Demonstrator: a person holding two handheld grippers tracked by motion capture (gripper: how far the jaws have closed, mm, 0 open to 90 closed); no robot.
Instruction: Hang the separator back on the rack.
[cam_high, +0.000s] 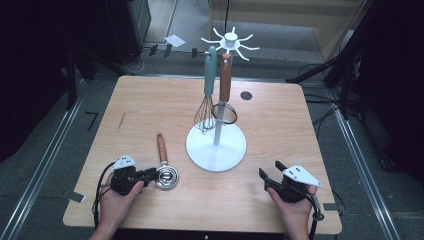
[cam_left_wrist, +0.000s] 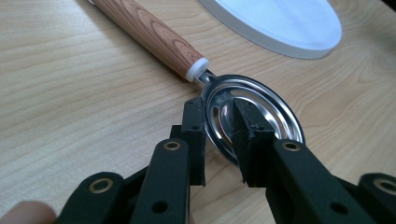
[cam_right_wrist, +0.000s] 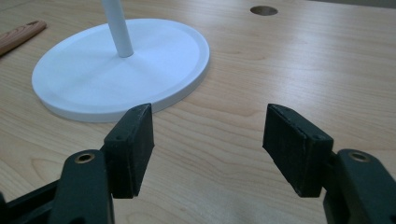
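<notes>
- Left gripper view has the left tool (cam_left_wrist: 219, 140) clamped on the near rim of the slotted steel spoon (cam_left_wrist: 252, 116), one jaw inside the bowl and one outside it.
- That spoon lies flat on the tabletop (cam_high: 150, 100) at near left, with its wooden handle (cam_high: 161, 148) pointing to the far side and the white rack base (cam_high: 216, 145) just to its right.
- On the rack, a teal-handled whisk (cam_high: 206, 107) and a wood-handled strainer (cam_high: 224, 112) already hang from the hooks.
- The right tool (cam_high: 268, 178) rests at near right with its jaws fairly wide and nothing between them.
- Biggest risk, judging from here: the grip is on a thin, slick metal edge with the long handle sticking way out, so a lift could make the spoon pivot or slip free.
- Swinging it toward the rack, the handle could clip the whisk or strainer, or nudge the stand.
- Getting the handle end onto a hook from this grip looks awkward too.
</notes>
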